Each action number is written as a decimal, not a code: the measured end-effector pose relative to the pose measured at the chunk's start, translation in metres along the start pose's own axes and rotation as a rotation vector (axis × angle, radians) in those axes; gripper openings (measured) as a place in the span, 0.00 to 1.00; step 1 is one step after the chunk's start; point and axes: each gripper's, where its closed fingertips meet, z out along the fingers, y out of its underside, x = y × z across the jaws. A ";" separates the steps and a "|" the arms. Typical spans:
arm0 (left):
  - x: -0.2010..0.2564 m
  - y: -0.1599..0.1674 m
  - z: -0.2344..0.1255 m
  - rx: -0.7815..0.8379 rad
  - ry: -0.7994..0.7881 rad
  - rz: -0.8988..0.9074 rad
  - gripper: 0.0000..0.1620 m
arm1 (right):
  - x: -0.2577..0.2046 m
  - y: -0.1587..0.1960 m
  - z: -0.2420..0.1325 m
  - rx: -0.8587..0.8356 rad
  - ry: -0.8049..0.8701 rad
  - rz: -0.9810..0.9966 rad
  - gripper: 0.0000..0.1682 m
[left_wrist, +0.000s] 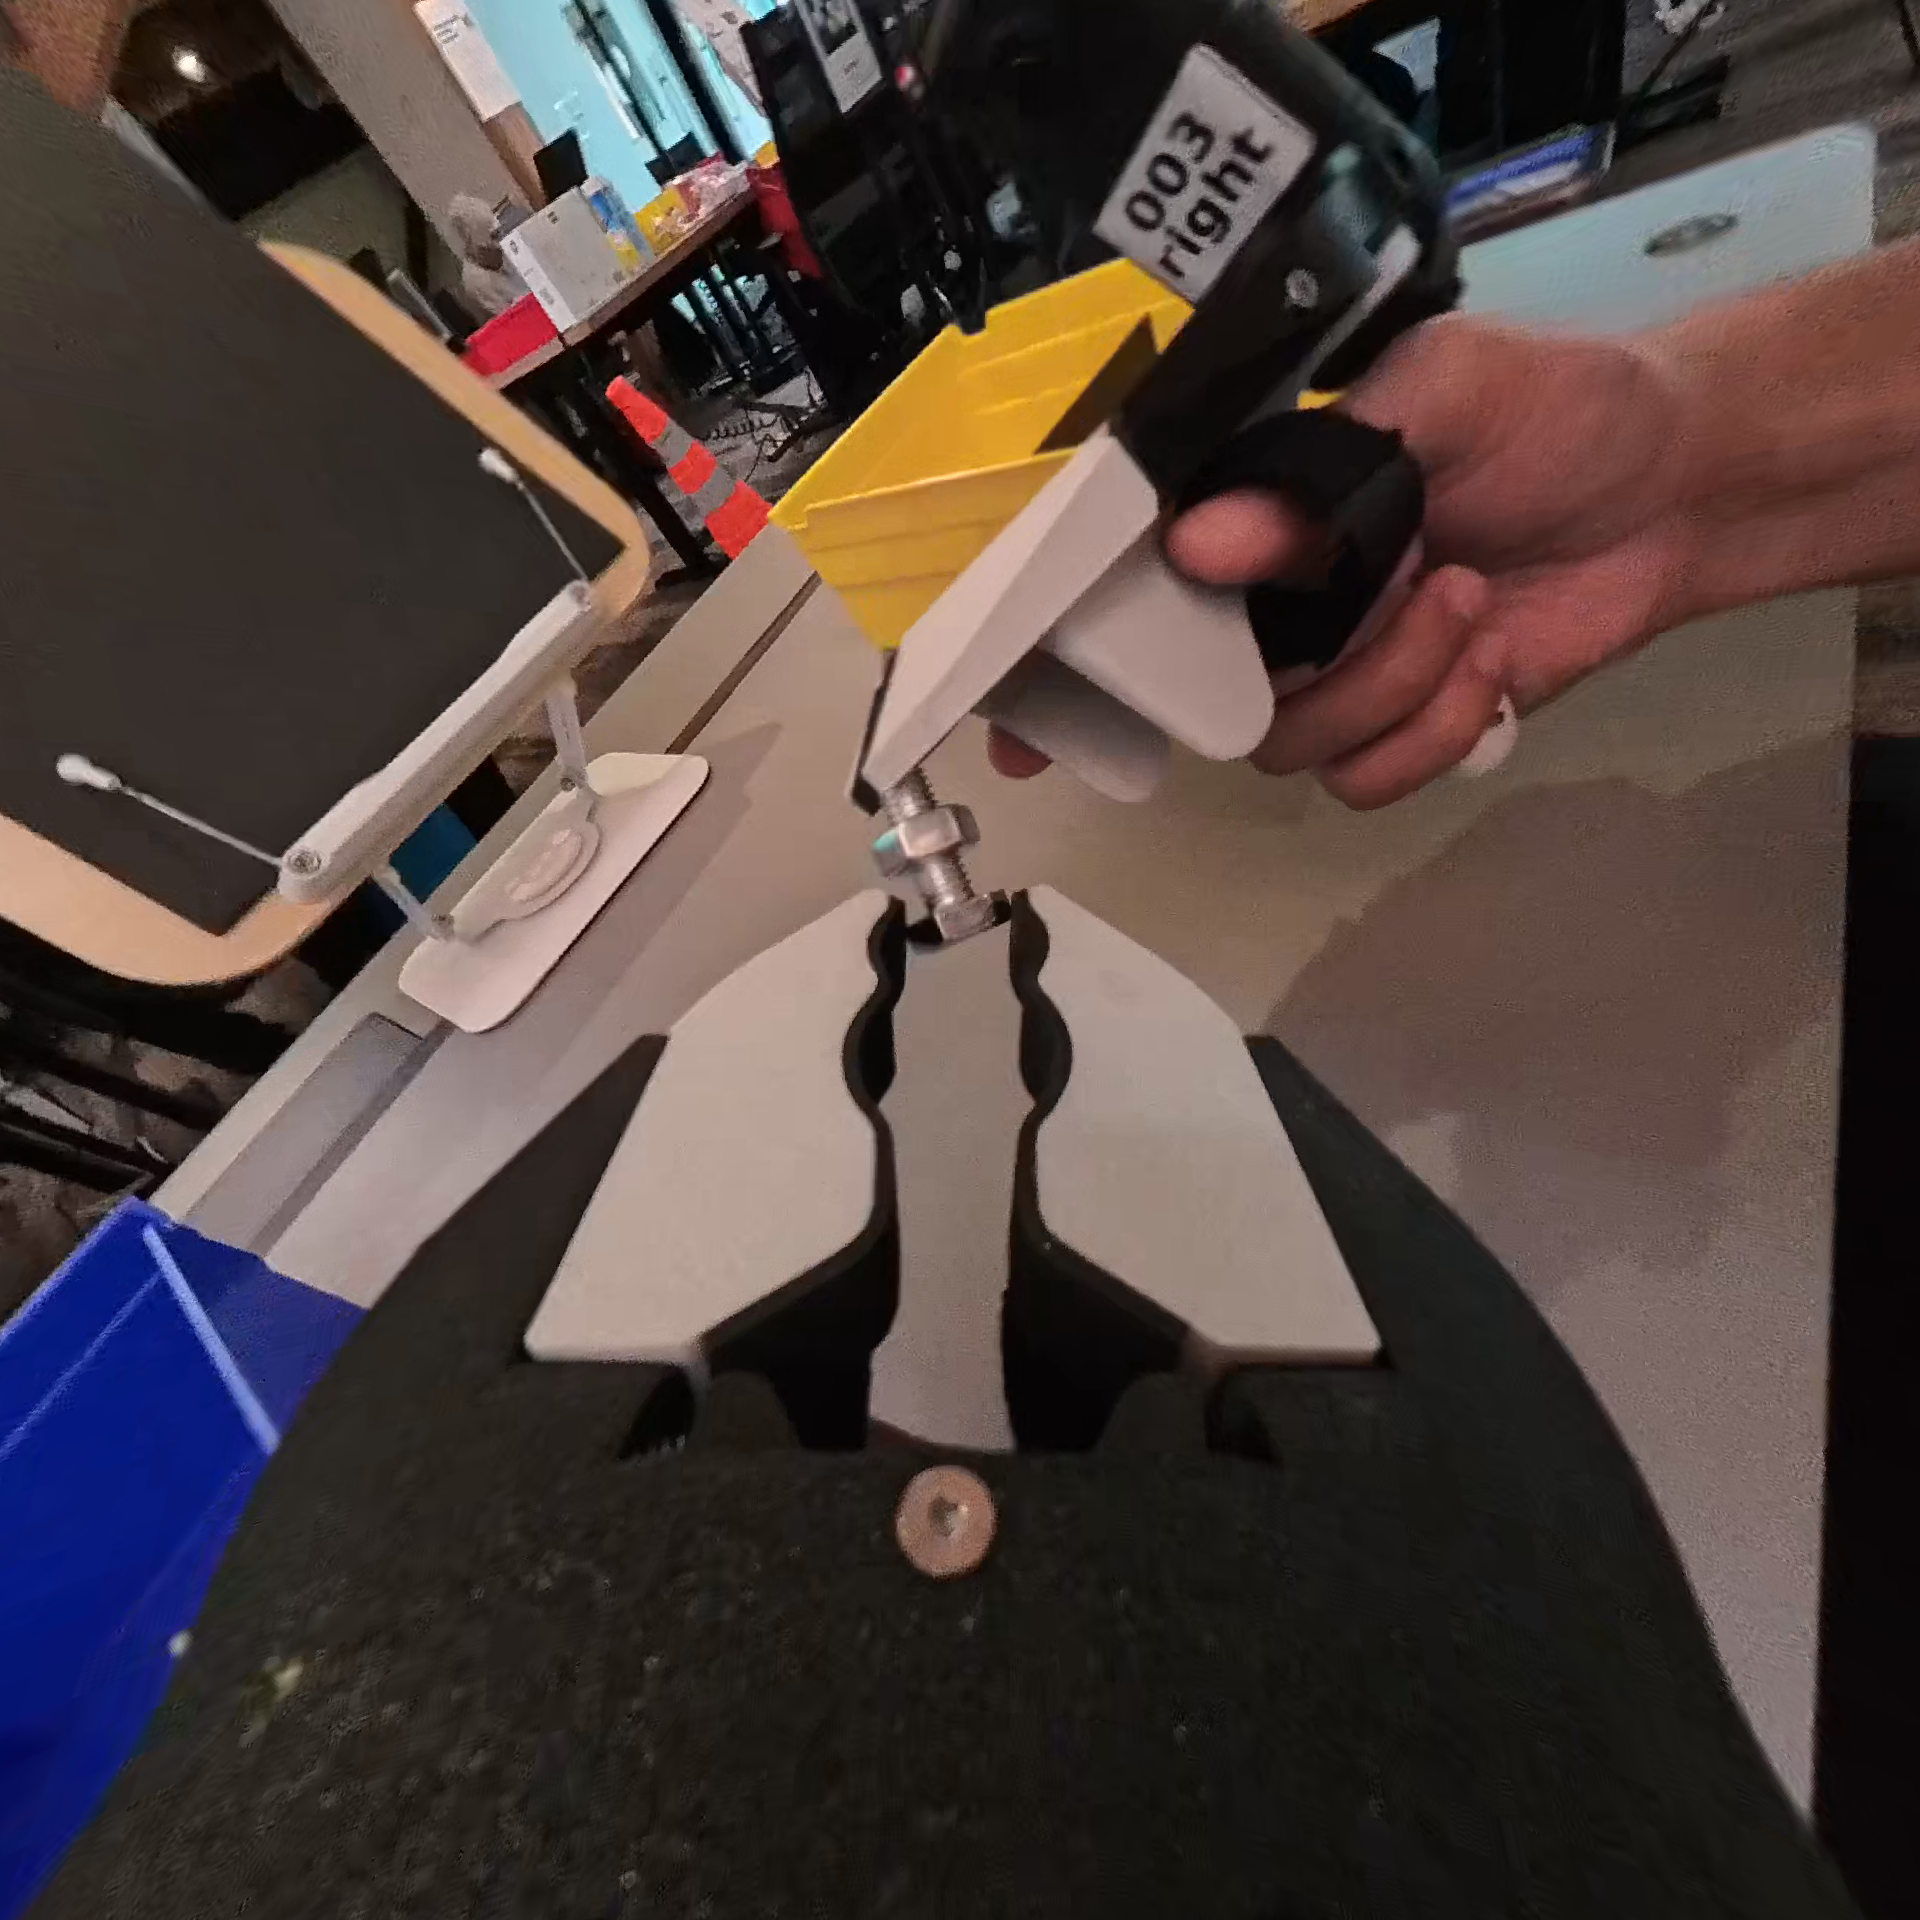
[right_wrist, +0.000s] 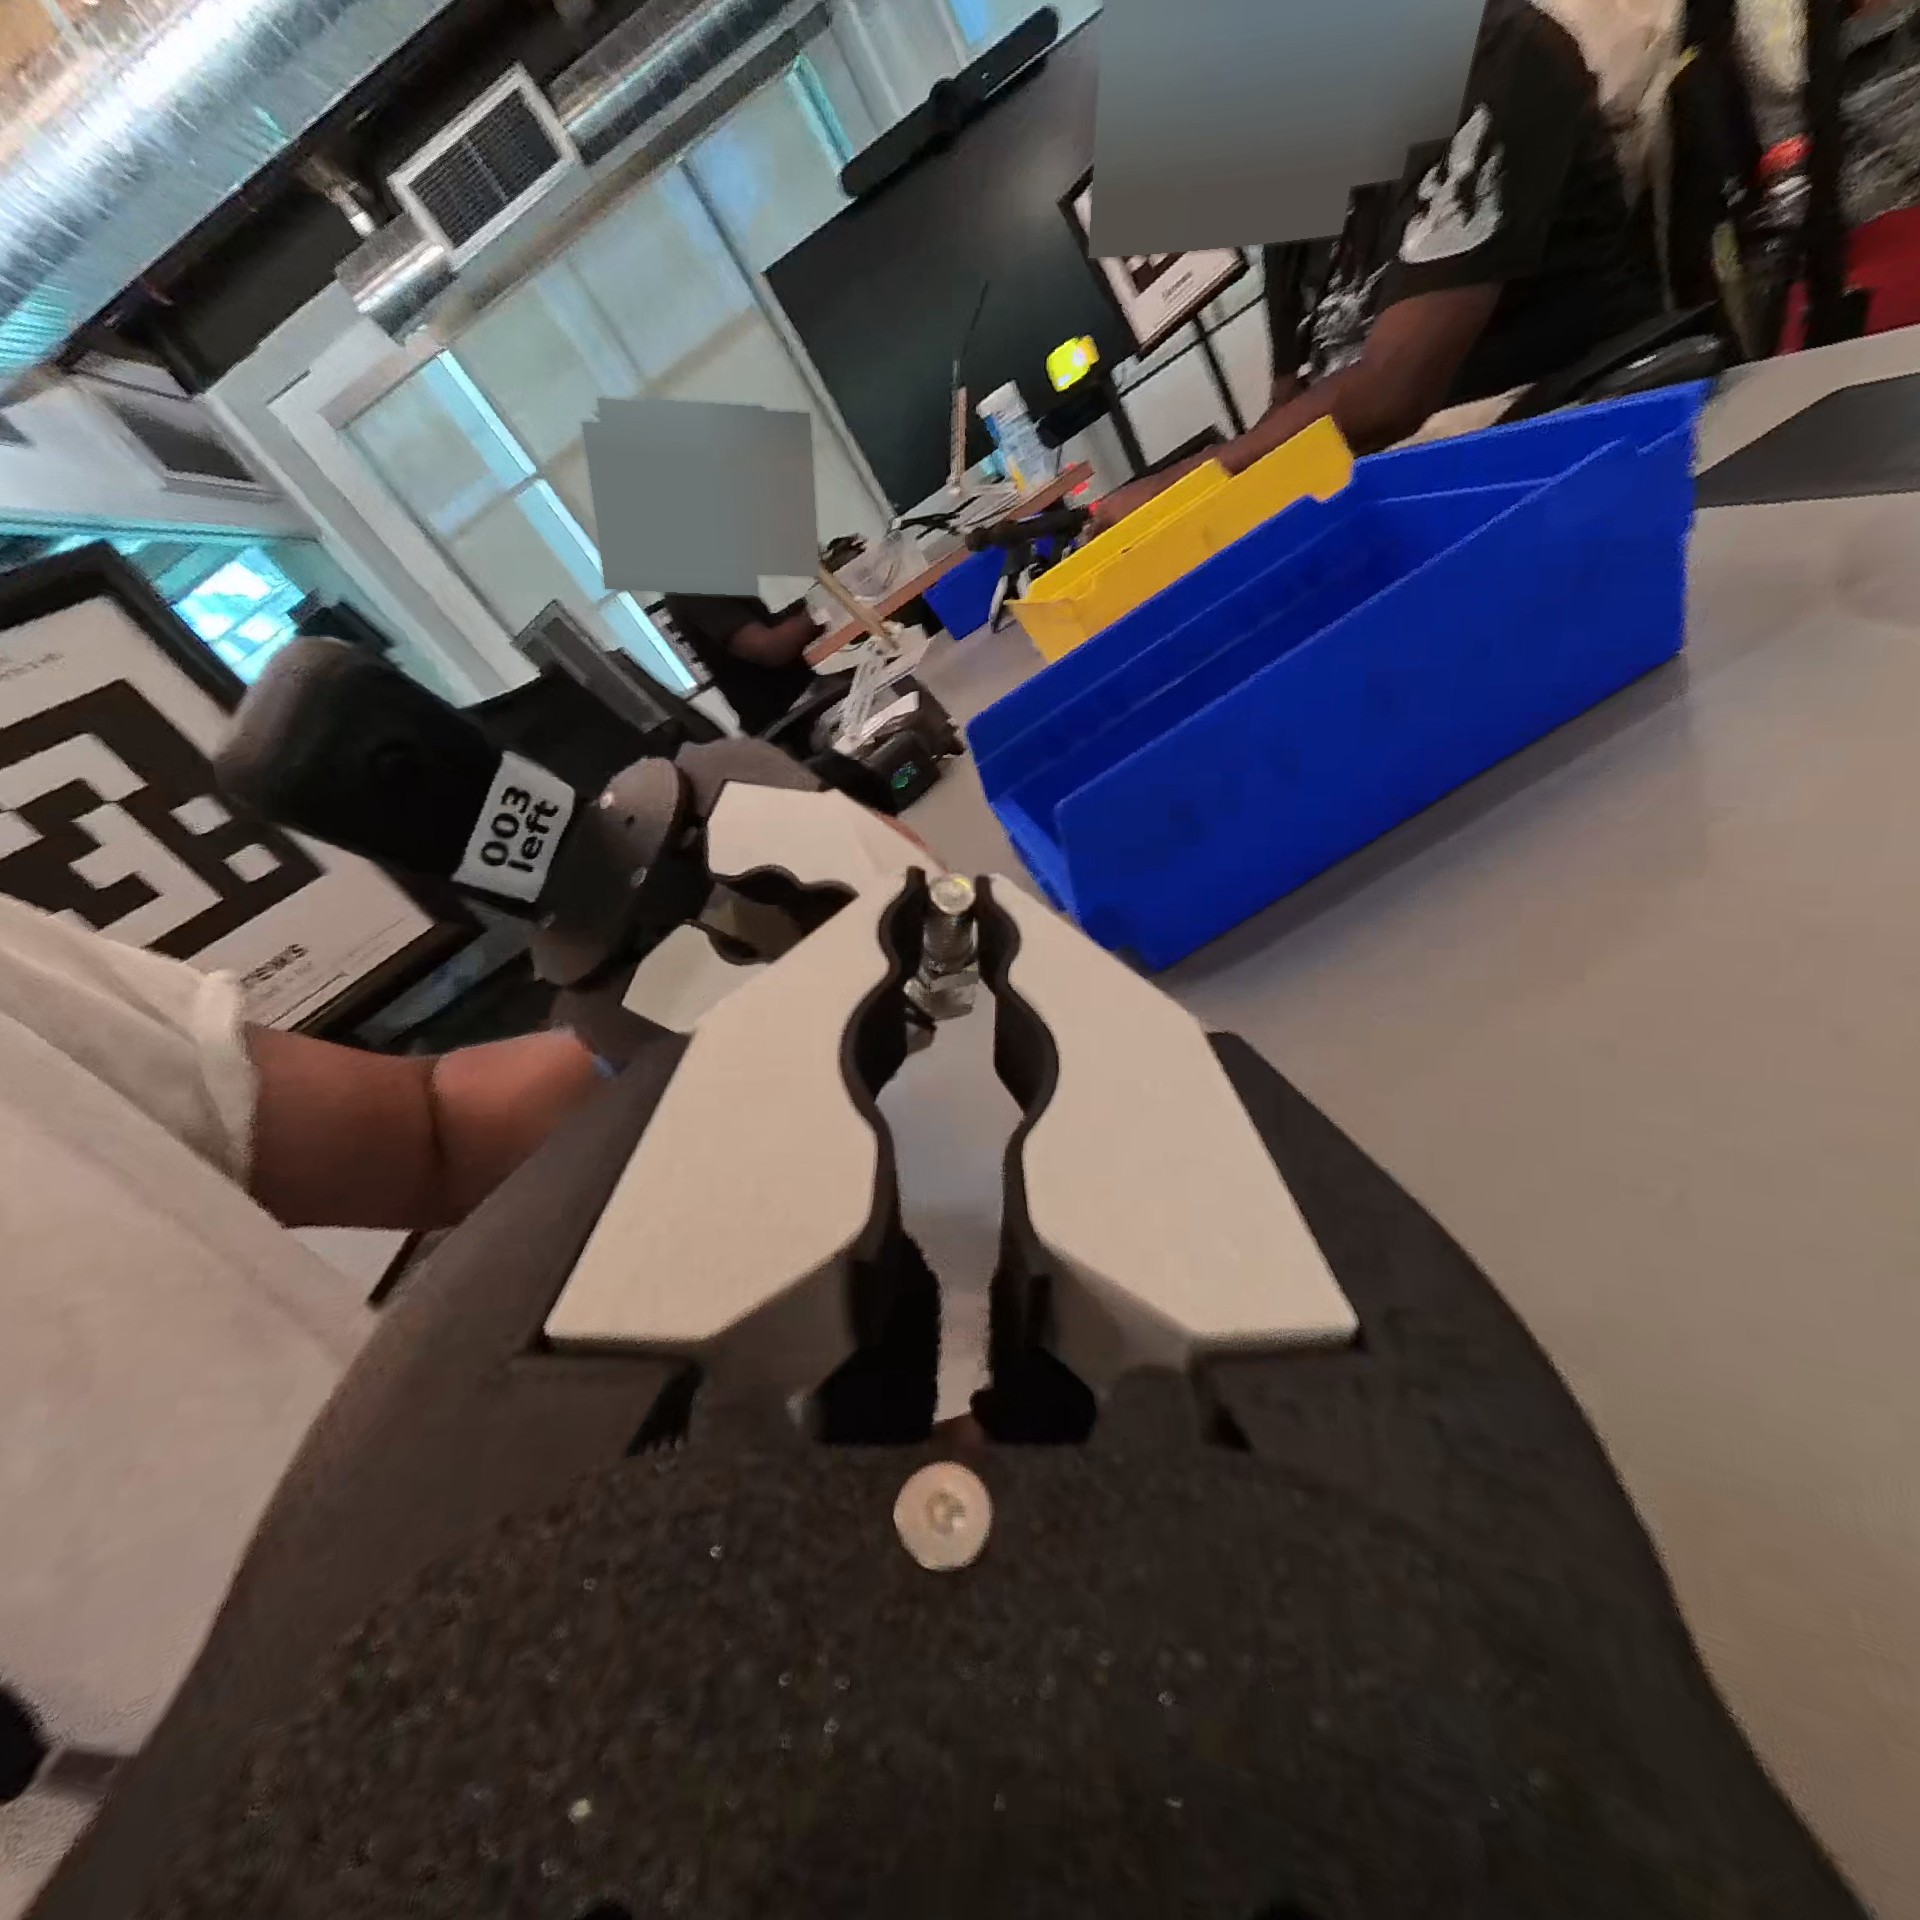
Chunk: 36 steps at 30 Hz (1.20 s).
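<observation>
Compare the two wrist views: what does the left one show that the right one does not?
Only the left wrist view shows the orange cone, the tablet on its stand and a hand holding the right gripper. Only the right wrist view shows the glass wall and seated people. Both show the bolt with its nut, the blue bin, a yellow bin and the left gripper.

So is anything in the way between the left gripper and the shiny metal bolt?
No, nothing. The left gripper pinches one end of the threaded silver metal bolt; the right gripper holds the other end, with a hex nut between them.
</observation>
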 end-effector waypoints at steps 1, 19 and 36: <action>-0.003 0.005 0.003 -0.003 -0.014 -0.066 0.12 | 0.006 0.000 -0.001 0.017 0.033 -0.015 0.05; 0.013 0.013 0.011 0.074 0.122 -0.296 0.11 | 0.001 0.013 -0.002 -0.028 0.098 -0.193 0.05; 0.015 0.009 0.011 0.112 0.118 -0.327 0.11 | 0.000 0.008 -0.006 0.008 0.013 -0.068 0.05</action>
